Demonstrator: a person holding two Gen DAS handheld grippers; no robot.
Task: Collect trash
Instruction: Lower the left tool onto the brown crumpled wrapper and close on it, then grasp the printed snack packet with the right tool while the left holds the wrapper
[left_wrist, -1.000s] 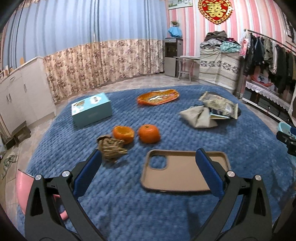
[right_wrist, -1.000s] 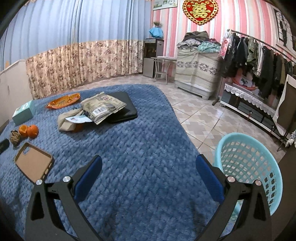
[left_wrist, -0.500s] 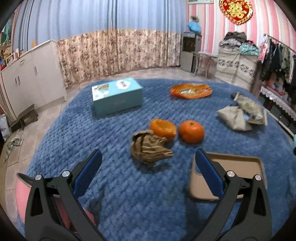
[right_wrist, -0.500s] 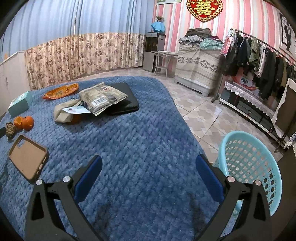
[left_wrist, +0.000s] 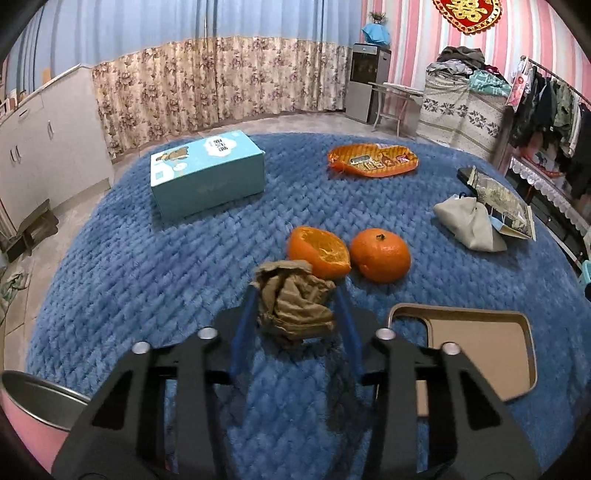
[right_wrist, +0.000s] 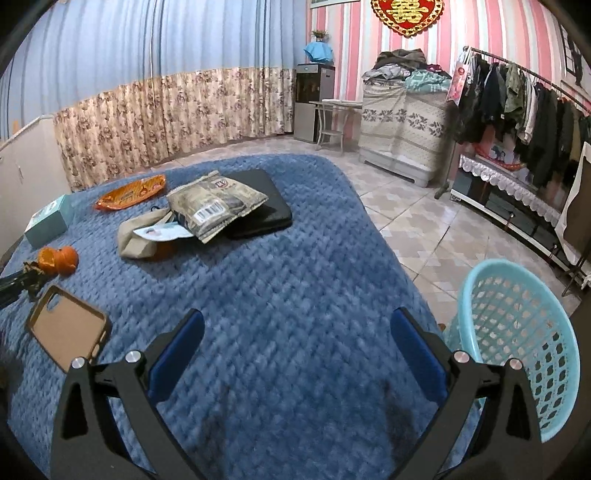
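Observation:
My left gripper (left_wrist: 295, 295) is shut on a crumpled brown paper wad (left_wrist: 293, 301) on the blue blanket, just in front of an orange peel half (left_wrist: 318, 251) and a whole orange (left_wrist: 380, 254). The wad and left gripper show small at the left edge of the right wrist view (right_wrist: 31, 275). My right gripper (right_wrist: 295, 343) is open and empty above the blanket. A light blue plastic basket (right_wrist: 517, 332) stands on the floor to its right. An orange snack wrapper (left_wrist: 373, 160) and a grey snack bag (right_wrist: 214, 208) lie further back.
A tan phone case (left_wrist: 476, 343) lies right of the left gripper. A teal tissue box (left_wrist: 207, 171) sits at the back left. A beige pouch (left_wrist: 469, 221) and a black flat case (right_wrist: 258, 210) lie under the grey bag. A pink metal-rimmed bin (left_wrist: 33, 406) is at the lower left.
My left gripper has swung left to the brown paper wad and closed on it. The right gripper has stayed open and barely moved.

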